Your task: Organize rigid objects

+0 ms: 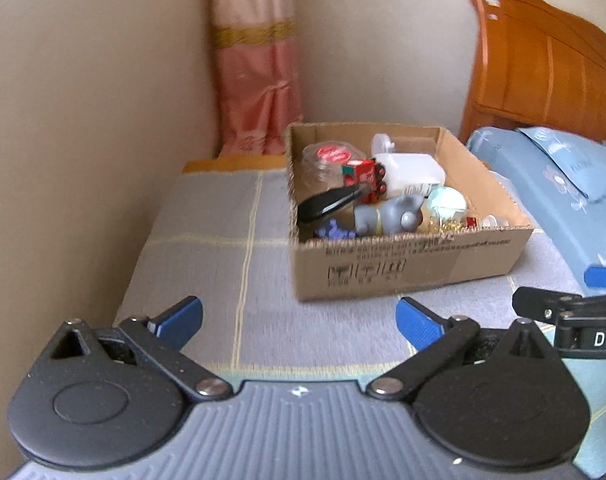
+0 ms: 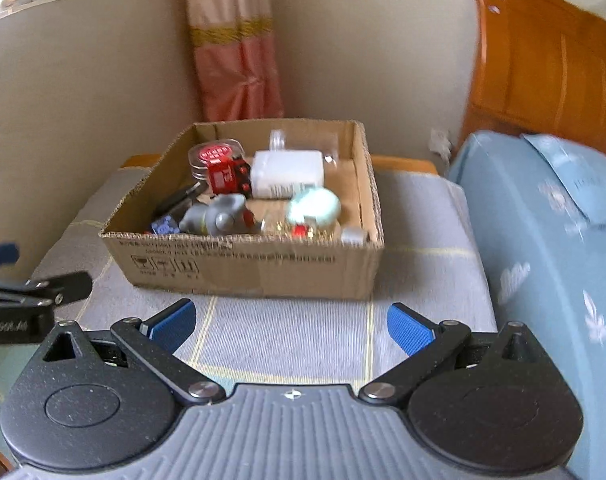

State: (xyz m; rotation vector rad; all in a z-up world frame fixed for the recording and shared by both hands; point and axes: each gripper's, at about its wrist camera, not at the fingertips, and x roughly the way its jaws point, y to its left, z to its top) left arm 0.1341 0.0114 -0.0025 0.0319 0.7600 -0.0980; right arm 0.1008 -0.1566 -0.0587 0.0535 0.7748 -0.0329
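Along the bottom of the left wrist view the left tool [image 1: 299,320] stands wide, its 2 blue pads [image 1: 183,316] far apart with only grey cloth between them. At the lower right edge of that frame a black linkage of the right tool [image 1: 563,312] pokes in, just beside it. In the right wrist view the right tool [image 2: 291,322] also stands wide at the bottom of the frame, nothing between its pads — and the left tool's linkage shows at the lower left edge.

Both tools hover over a bench [image 2: 287,332] covered by a grey checked cloth with pale yellow lines. Past the pads, in the middle of each frame, sits an open cardboard box [image 1: 403,268] with printed marks on its near wall. The task's things lie inside it: a grey toy figure [image 1: 387,216] against the near wall, a small blue piece [image 1: 335,232] at its left, a black handle [image 1: 327,204] slanting over the left side, a pale green ball [image 1: 447,202] to the right, a red toy vehicle [image 1: 363,174] behind, a clear jar with a red lid [image 1: 331,158] at the back left, and a white plastic container [image 1: 411,172] at the back.

To the right lies a bed with blue patterned bedding [image 2: 543,220] and an orange wooden headboard [image 2: 543,64]. In the far corner, upper middle of the frame, hangs a pink curtain [image 1: 255,80].
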